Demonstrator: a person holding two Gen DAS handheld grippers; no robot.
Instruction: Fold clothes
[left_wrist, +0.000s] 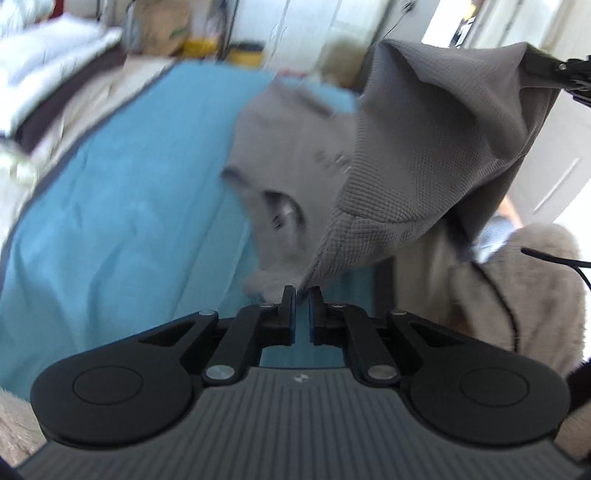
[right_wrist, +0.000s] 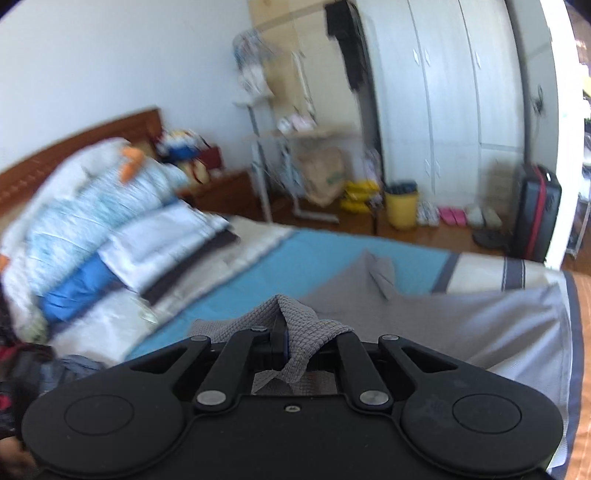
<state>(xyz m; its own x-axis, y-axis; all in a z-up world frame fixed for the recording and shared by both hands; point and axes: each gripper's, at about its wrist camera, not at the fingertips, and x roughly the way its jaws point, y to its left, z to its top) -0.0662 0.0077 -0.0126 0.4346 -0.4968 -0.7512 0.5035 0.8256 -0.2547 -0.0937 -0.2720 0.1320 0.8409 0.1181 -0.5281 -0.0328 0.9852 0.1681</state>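
— Start at the left. What do you see there?

— In the left wrist view, a stack of folded bedding lies at the far left of the bed, blurred. Beside it a blue sheet covers the middle of the bed.

— And the left gripper?

— The left gripper has its blue-padded fingers drawn narrow, pinching an edge of the grey waffle-knit garment at their tips. A slim gap shows between the pads lower down.

— Where is the garment?

— Part of it rests crumpled on the blue sheet; the rest rises as a taut, draped panel toward the upper right, where the other gripper's black frame holds its far corner. Behind and right of it is a person's fuzzy beige sleeve.

— Now the right wrist view.

— From the left: a heap of quilts and folded linen against a wooden headboard, then the blue sheet, a yellow bin on the floor, and a white wardrobe.

— The right gripper?

— The right gripper is closed on a bunched fold of the grey garment, which spills over its fingers and hides the right one. The garment's lower part lies spread on the bed beyond.
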